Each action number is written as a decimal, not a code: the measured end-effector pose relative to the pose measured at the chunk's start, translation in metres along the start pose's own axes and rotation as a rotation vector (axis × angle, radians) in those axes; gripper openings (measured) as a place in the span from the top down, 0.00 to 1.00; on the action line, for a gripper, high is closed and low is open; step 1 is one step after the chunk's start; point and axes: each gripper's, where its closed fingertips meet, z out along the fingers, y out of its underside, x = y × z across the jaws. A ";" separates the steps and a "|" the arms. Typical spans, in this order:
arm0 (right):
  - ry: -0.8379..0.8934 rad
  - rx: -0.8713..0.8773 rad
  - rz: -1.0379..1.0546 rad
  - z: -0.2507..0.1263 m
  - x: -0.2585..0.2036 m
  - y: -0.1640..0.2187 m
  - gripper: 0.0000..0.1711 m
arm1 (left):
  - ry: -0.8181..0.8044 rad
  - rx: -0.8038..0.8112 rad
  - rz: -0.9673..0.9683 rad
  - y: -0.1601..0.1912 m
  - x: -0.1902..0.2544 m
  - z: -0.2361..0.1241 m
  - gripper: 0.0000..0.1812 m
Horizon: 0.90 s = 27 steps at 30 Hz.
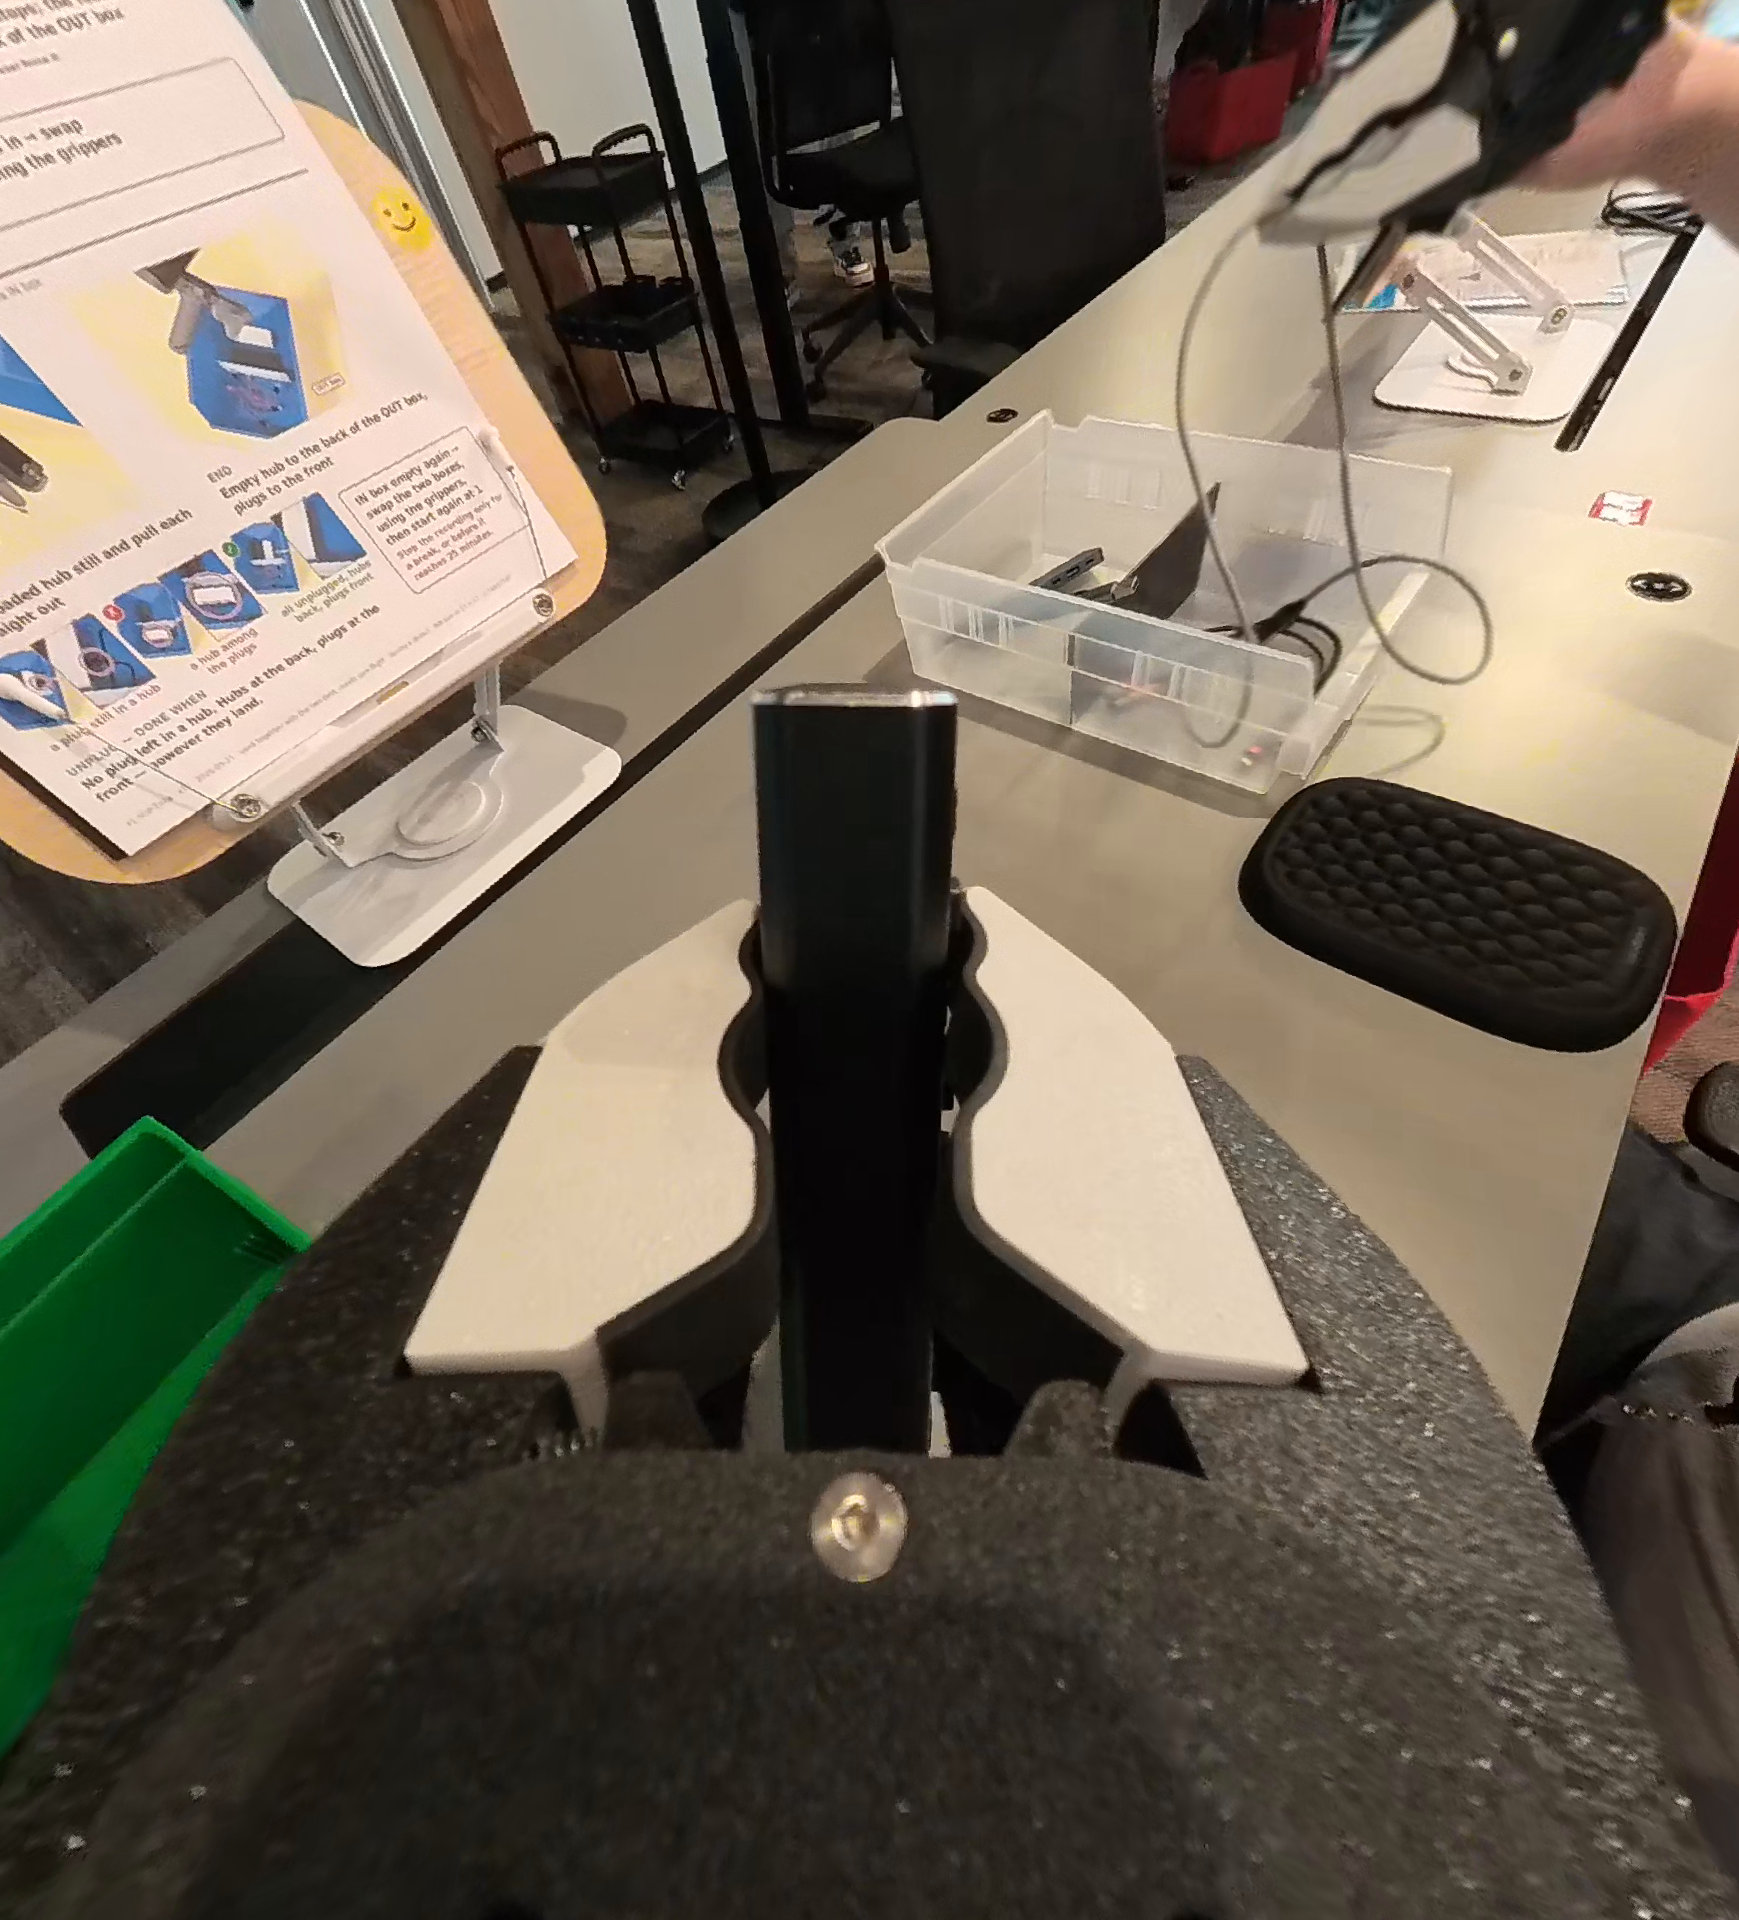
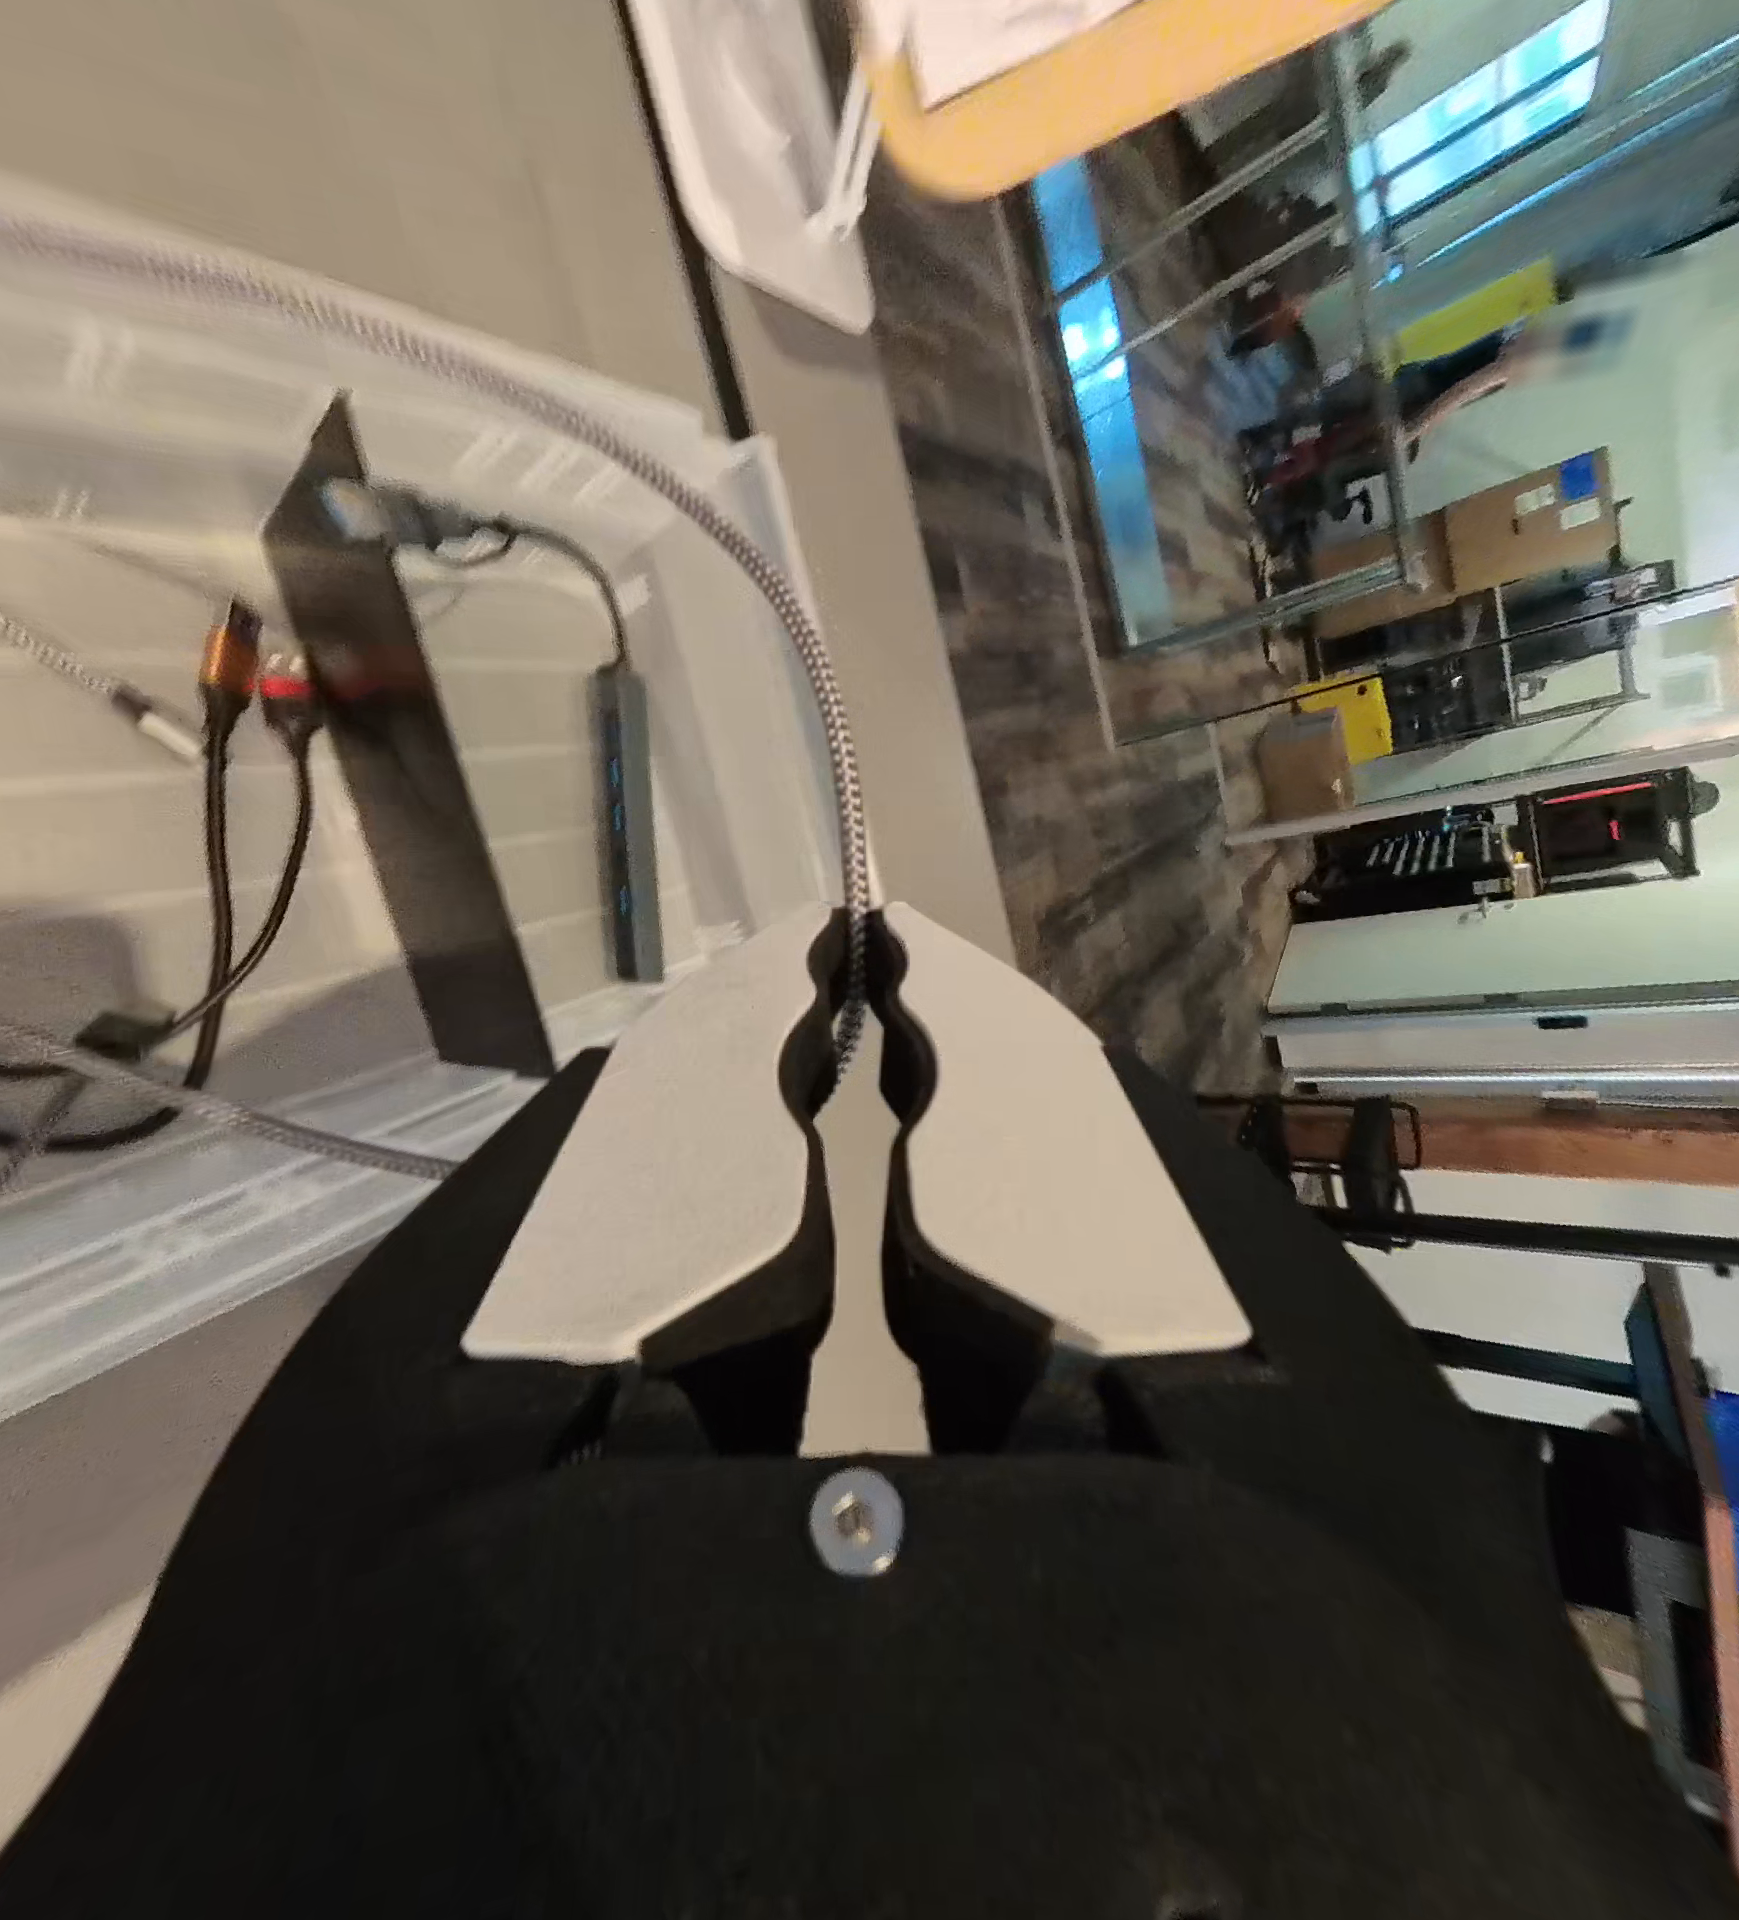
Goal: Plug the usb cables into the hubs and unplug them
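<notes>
Gripping black hub [image 1: 849, 935], left tool [image 1: 854, 914] above desk edge [image 1: 491, 831]

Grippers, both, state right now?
Left gripper: closed on the black USB hub.
Right gripper: closed on the braided grey cable.

Left gripper [image 1: 857, 925] clamped on upright black hub [image 1: 849, 935] above grey desk [image 1: 1104, 831]; right gripper [image 1: 1405, 156] raised beyond, braided cable [image 1: 1192, 416] trailing into clear bin [image 1: 990, 613].
</notes>
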 end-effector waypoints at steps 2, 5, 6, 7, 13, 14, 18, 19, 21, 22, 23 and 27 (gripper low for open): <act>-0.050 -0.027 -0.035 0.007 -0.024 0.005 0.98 | 0.006 0.002 -0.009 0.001 0.000 0.004 0.83; -0.142 -0.060 -0.087 0.019 -0.055 0.007 0.98 | 0.025 0.005 -0.015 0.002 0.005 0.010 0.83; -0.185 -0.063 -0.093 0.023 -0.065 0.005 0.98 | 0.034 0.004 -0.016 0.003 0.007 0.013 0.83; -0.229 -0.073 -0.107 0.026 -0.075 0.003 0.98 | 0.045 0.002 -0.014 0.003 0.011 0.016 0.83; -0.551 -0.288 -0.239 0.057 -0.136 0.019 0.98 | 0.096 -0.002 0.003 -0.001 0.031 0.031 0.83; -0.612 -0.323 -0.240 0.061 -0.147 0.023 0.98 | 0.101 -0.001 0.005 -0.002 0.033 0.032 0.83; -0.753 -0.529 -0.130 0.074 -0.175 0.046 0.97 | 0.109 -0.004 0.006 -0.002 0.036 0.031 0.83; -0.763 -0.557 -0.066 0.076 -0.178 0.048 0.96 | 0.109 -0.007 0.007 -0.001 0.036 0.030 0.83; -0.719 -0.552 0.040 0.080 -0.174 0.047 0.83 | 0.107 -0.010 0.007 0.000 0.035 0.028 0.83; -0.702 -0.522 0.084 0.078 -0.170 0.042 0.83 | 0.105 -0.011 0.006 0.001 0.034 0.026 0.83; -0.658 -0.466 0.117 0.076 -0.162 0.032 0.82 | 0.103 -0.011 0.004 0.001 0.033 0.024 0.83; -0.322 -0.224 0.389 0.031 -0.103 -0.017 0.69 | 0.093 -0.002 -0.001 0.003 0.027 0.018 0.83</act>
